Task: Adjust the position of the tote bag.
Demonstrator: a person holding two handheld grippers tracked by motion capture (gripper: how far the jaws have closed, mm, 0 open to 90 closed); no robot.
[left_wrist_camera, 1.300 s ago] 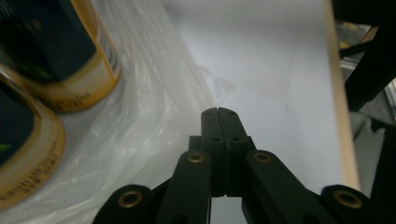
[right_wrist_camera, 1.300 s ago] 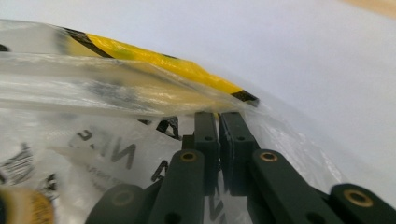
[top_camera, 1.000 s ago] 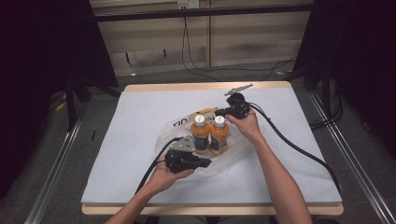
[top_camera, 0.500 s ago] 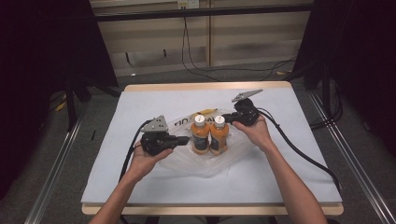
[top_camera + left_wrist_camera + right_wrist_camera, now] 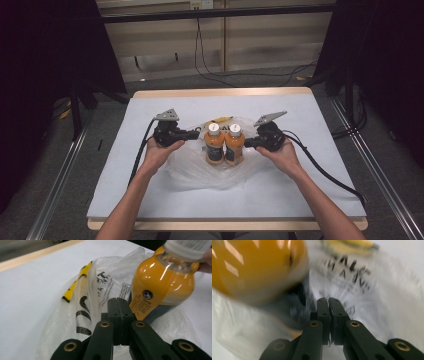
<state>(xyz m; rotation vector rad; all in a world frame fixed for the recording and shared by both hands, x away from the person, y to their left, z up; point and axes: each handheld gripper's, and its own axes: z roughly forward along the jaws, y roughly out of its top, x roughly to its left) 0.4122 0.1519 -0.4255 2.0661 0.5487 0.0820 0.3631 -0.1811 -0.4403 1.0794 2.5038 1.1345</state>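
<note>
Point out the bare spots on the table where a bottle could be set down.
Bare: the far strip of the table behind the bag, the left and right edges outside each gripper, and the near strip between the forearms. Crowded: the middle, where two bottles stand in the bag between the left gripper and right gripper.

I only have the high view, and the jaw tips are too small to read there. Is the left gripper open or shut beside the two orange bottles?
Observer: Shut. In the left gripper view, the left gripper has its jaws pressed together, tips against the plastic bag.
Operator: And the right one?
Observer: The right gripper is shut too. A pale sliver between its jaws looks like bag film, though that view is blurred.
Operator: Any print on the bag?
Observer: Yes, black lettering on the clear film.
</note>
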